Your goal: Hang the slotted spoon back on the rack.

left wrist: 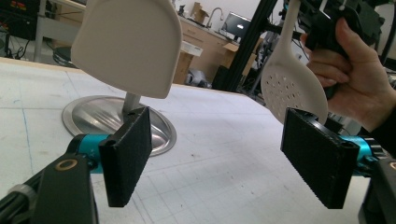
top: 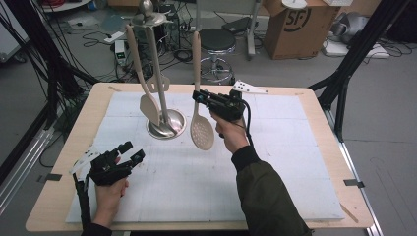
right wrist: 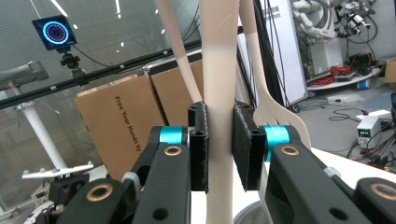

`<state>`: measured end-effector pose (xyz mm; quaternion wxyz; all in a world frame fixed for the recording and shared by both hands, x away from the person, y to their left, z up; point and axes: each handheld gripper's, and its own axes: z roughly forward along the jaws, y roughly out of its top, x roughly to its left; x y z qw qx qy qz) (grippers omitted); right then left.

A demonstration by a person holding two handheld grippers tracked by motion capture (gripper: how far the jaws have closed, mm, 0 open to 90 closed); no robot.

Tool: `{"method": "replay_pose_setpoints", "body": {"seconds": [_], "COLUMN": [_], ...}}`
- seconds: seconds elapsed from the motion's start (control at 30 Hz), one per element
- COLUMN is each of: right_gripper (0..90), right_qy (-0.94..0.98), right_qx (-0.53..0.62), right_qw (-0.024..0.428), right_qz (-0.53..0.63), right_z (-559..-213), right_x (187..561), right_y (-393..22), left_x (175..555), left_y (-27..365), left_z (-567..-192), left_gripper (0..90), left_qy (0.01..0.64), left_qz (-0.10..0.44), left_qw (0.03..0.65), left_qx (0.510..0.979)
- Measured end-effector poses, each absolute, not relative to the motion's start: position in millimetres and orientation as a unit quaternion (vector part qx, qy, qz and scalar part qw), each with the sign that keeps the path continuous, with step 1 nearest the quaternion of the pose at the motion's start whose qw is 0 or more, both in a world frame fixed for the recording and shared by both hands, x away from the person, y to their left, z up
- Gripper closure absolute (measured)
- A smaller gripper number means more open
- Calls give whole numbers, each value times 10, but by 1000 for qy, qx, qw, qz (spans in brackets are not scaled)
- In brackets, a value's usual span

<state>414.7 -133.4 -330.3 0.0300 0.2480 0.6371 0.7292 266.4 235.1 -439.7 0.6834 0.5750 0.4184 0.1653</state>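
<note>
The right gripper [top: 198, 97] clamps the handle of a slotted spoon [top: 201, 129], held upright above the bench's middle. It looks light, stiff, best gripped mid-handle. The left gripper [top: 130, 152] rests open, empty.

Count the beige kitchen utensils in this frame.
3. A solid spatula and a slotted turner hang on the metal stand; the perforated spoon is clamped in the right gripper, clear of the stand.

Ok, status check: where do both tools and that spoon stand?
Right tool shut on the slotted spoon handle, spoon off the table. Left tool open, empty, low by the rack base. Spatulas hang beside the spoon's path.
</note>
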Motion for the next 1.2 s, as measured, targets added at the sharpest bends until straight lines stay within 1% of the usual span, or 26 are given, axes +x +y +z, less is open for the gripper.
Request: {"method": "replay_pose_setpoints", "body": {"seconds": [0.23,0.43,0.7,0.97,1.03,1.1,1.2], "right_gripper": [783,783,783,781,778,750,577], "right_qy": [650,653,657,664,664,666,668], "right_qx": [232,229,232,230,232,238,251], "right_qw": [25,23,18,-9,-9,-8,2], "right_qz": [723,721,717,711,711,707,701], "right_z": [-3115,-3029,-2994,-3064,-3075,-3084,-3098], "right_x": [4241,4324,4406,4428,4427,4425,4429], "right_y": [-1129,-1031,-984,-896,-879,-872,-869], "left_x": [2664,2662,2658,2661,2657,2659,2657], "left_y": [2352,2357,2357,2356,2354,2364,2362], "left_z": [-4399,-4401,-4400,-4401,-4399,-4399,-4398], "left_gripper": [254,254,254,254,254,254,254], "left_qy": [419,420,419,417,419,416,416], "left_qz": [165,163,162,163,163,164,163], "left_qw": [683,685,687,686,688,687,688], "left_qx": [575,573,572,574,571,573,572]}}
